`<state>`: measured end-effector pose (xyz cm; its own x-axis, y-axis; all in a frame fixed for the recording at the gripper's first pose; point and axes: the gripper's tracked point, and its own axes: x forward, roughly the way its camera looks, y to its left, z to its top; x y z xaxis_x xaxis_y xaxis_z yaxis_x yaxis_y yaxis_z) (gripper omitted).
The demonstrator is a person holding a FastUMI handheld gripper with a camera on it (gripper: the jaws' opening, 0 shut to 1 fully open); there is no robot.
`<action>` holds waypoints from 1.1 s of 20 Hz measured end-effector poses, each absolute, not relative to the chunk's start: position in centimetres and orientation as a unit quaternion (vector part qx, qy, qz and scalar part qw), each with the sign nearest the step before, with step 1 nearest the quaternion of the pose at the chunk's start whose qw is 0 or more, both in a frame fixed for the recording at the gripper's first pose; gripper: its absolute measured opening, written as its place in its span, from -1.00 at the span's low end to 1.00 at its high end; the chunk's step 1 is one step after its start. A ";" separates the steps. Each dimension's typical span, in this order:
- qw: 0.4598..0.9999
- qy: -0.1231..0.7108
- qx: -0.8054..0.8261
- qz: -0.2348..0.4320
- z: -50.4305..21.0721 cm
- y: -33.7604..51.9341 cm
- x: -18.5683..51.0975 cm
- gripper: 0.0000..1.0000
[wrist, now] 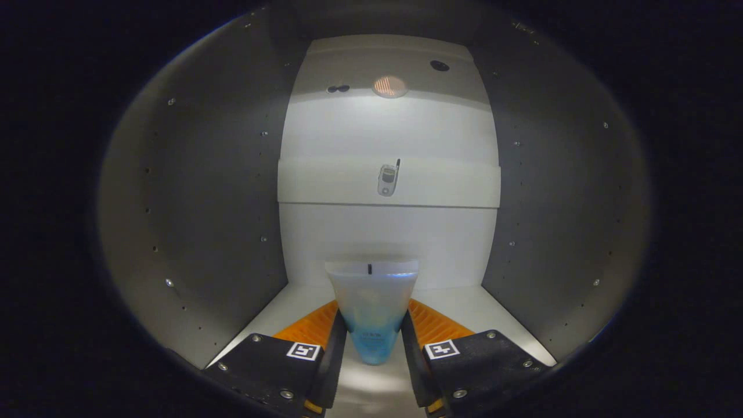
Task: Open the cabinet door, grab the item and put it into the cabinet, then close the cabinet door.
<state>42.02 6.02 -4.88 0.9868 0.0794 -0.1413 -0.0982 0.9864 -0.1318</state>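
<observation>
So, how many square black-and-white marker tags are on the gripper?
2: one marker tag on the left finger, one on the right, either side of the translucent blue-and-white tube the gripper clamps. Others may be hidden.

We see the tube (372, 307) between our gripper (373, 342) fingers, on the cabinet (203, 191) floor near its front edge, a phone (388, 180) on the shelf (389, 184) behind, above.

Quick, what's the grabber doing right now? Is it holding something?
Gripper: shut on the blue tube, jaws pressing it from both sides, inside the cabinet.
</observation>
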 end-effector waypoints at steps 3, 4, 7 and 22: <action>0.995 0.071 -0.060 0.040 -5.5 5.7 42.2 0.02; 0.995 0.072 -0.061 0.038 -5.7 5.7 42.1 0.02; 0.995 0.075 -0.064 0.035 -5.9 5.3 42.1 0.11; 0.998 0.031 -0.016 0.051 -0.4 6.5 33.8 0.82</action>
